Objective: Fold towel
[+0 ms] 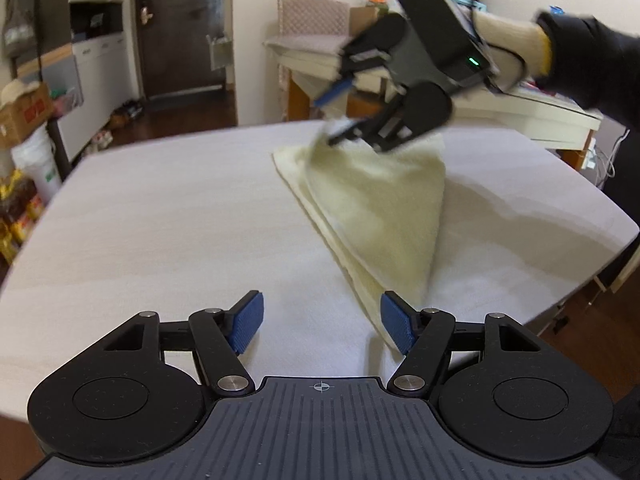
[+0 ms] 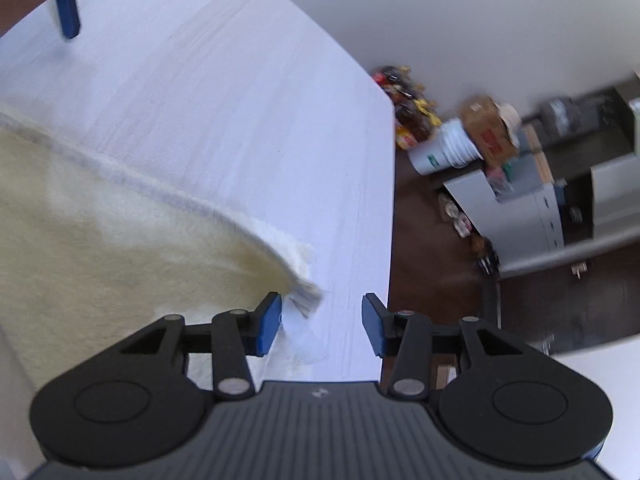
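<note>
On the white table (image 1: pixel 160 220) your towel (image 1: pixel 372 208) runs lengthwise toward you; both the left gripper (image 1: pixel 322 322) and the right gripper (image 2: pixel 322 326) are spread apart.

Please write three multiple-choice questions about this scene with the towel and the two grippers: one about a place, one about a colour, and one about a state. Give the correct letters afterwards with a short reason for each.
1. Where does the towel lie?
A. on the white table
B. on the floor
C. in a bucket

2. What colour are the pads on the gripper fingers?
A. red
B. blue
C. green

3. In what state is the left gripper?
A. shut on the towel
B. shut on nothing
C. open, holding nothing

Answers:
1 A: the pale yellow cloth rests on the table, with its far corner up by the right gripper.
2 B: both wrist views show blue pads.
3 C: the jaws stand apart with bare table between them; the towel's near tip lies beside the right-hand finger.
</note>
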Tool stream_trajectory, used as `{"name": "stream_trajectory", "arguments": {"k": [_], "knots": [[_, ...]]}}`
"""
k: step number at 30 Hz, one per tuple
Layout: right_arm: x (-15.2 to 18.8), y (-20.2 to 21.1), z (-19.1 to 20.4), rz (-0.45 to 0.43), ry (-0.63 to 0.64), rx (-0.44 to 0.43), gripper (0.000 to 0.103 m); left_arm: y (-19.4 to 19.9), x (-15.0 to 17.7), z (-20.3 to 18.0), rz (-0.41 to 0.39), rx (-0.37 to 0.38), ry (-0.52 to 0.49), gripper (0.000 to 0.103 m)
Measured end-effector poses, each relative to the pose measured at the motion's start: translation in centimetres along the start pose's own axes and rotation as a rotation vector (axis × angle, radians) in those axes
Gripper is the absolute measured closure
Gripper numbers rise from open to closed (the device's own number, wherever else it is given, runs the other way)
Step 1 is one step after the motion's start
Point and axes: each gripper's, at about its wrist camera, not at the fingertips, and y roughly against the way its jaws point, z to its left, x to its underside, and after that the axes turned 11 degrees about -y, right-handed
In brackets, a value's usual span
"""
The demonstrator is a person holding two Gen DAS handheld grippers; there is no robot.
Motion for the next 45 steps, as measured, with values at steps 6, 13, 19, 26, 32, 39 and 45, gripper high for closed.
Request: {"name": "stream_trajectory", "arguments": {"k": [6,13,19,26,32,39,45], "knots": [[2.8,6.1,-1.4,-0.091,-0.342,0.056,0.054,-1.9,-4.1,1.7,-0.047,-0.001,-0.124,0.033],[2.6,6.4,-3.5,-0.12,-0.404,0.105,0.051,-6.9,-8.2,0.8,-0.078,0.012,-0.248,0.034],[1.4,4.9,-2.5,-0.096,-0.266,0.031,0.046,-10.6,-9.9,1.1,-0.052,0.022,-0.246,0.035],[2.8,3.5,-2.9,-0.086,-0.323,0.031,0.043,-14.0,-11.5,3.0,-0.035,0.063,-0.218,0.045],[3.6,3.7,-2.5,-0.115,-0.349,0.033,0.043,-15.4,-12.7,4.1,-0.041,0.172,-0.175,0.052],[3.1,3.0,-1.3,-0.164,-0.303,0.015,0.043,-15.9,-12.6,5.0,-0.02,0.213,-0.11,0.054],[4.2,4.0,-0.2,-0.156,-0.315,0.014,0.043,-16.4,-12.0,5.1,0.001,0.224,-0.116,0.097]]}}
